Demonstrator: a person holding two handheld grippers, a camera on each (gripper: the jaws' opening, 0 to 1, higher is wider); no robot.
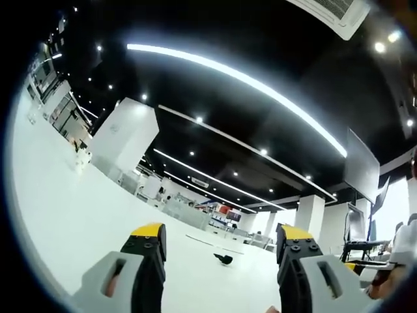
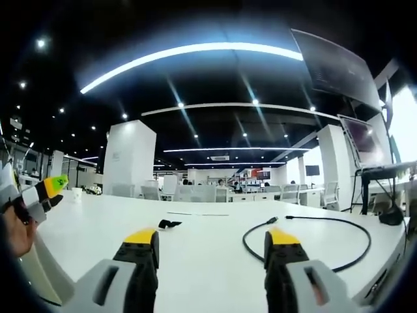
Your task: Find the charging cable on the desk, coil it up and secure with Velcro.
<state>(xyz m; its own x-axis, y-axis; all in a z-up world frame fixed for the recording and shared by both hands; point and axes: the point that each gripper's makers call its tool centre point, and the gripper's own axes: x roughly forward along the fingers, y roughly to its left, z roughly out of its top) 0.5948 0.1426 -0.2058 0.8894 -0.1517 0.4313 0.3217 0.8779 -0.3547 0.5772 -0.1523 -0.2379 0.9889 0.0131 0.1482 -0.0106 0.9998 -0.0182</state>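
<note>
The charging cable [image 2: 313,244] is seen looped on the desk [image 2: 195,248], just beyond the right gripper [image 2: 212,244]. Both grippers' jaws are held wide, nothing gripped; the left gripper [image 1: 221,241] is raised over the desk

Your charging cable [image 2: 339,244] is a thin black cord lying loose on the white tabletop [image 2: 195,248], uncoiled. In the right gripper view it sweeps in one wide open loop on the right side, with a small plug end [image 2: 272,220] pointing toward the middle of the tabletop. The Velcro strap [image 2: 170,223] is a small dark piece lying flat, well apart from the cable, off to its left. In the left gripper view you see that same dark strap [image 1: 223,259] resting alone on the white surface.
</note>
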